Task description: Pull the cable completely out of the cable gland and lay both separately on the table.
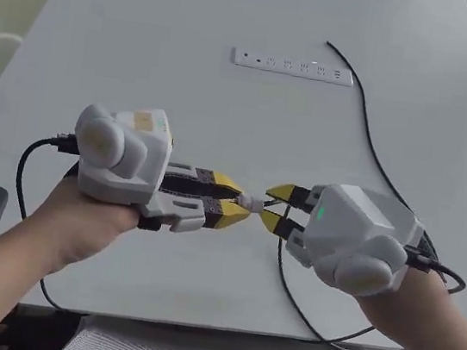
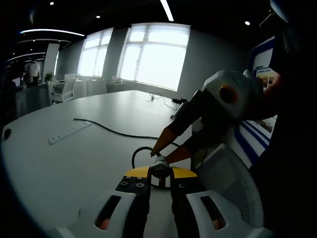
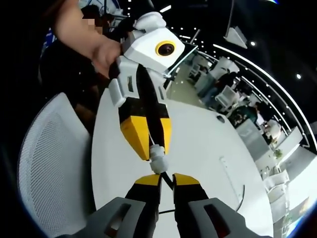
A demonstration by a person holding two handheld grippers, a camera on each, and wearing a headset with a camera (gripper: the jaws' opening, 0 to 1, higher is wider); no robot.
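Yellow-tipped left gripper point(image 1: 233, 205), 9 o'clock: clamped on white gland point(image 1: 251, 202), above table point(image 1: 183, 98). Right gripper point(image 1: 274, 207), 3 o'clock: closed on black cable point(image 2: 134, 157) beside gland. Best pulled straight along the cable, gland steady. Strip point(image 1: 292, 66), 12 o'clock, far.

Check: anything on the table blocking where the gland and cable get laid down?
Nothing visible. The table ahead of the cable gland and cable is bare; the power strip lies farther back, and a black cord runs along the right.
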